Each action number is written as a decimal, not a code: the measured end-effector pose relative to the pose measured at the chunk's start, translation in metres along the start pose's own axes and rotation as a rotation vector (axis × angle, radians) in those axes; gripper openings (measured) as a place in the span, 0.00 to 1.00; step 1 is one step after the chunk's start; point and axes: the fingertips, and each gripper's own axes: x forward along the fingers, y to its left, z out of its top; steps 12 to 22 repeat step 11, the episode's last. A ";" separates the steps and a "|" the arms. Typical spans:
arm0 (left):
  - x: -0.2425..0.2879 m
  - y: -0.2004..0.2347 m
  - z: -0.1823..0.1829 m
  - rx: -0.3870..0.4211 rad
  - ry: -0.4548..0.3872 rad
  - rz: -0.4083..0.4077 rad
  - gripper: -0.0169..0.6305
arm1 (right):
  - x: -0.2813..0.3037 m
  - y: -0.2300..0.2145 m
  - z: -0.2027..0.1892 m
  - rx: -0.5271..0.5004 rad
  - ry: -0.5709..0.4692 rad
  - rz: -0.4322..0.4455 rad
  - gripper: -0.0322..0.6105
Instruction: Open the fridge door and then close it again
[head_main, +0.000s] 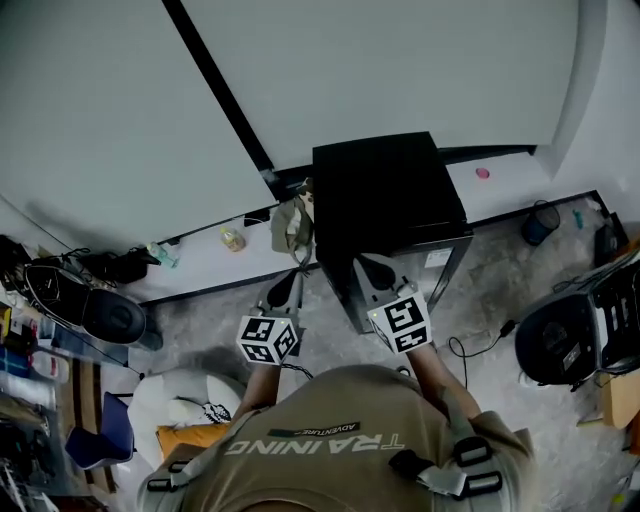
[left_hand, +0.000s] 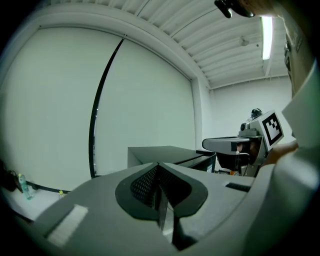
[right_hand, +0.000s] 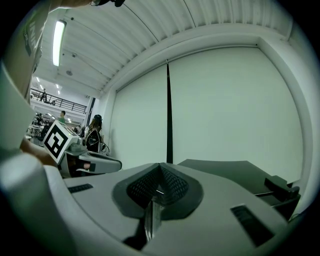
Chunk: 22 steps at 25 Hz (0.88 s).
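One fridge, black and squat, stands against the white wall ahead of the person, and two grippers are out in front of it. From the head view the left gripper sits just off the fridge's near left corner, and the right gripper overlaps its front face. Whether it touches the door can't be told from up here. The door looks flush with the body, but the right gripper covers part of the front and no handle can be made out.

In the left gripper view, the left gripper has its two jaws pressed together with nothing between them, and the fridge top lies beyond. The right gripper is the same, jaws closed tight on nothing.

There are two marker cubes, one per gripper. Two small bottles stand on the white ledge to the left, and a tan bag slumps beside the fridge. One small pink object on the right is too small to identify. The clutter at both edges of the frame is cut off.
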 end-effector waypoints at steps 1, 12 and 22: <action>0.000 -0.001 -0.003 -0.011 0.002 0.000 0.03 | -0.001 0.000 -0.003 -0.002 0.013 0.002 0.05; 0.011 -0.003 0.002 -0.022 -0.007 -0.030 0.03 | 0.001 0.004 -0.004 0.009 0.019 0.014 0.05; 0.011 -0.003 0.002 -0.022 -0.007 -0.030 0.03 | 0.001 0.004 -0.004 0.009 0.019 0.014 0.05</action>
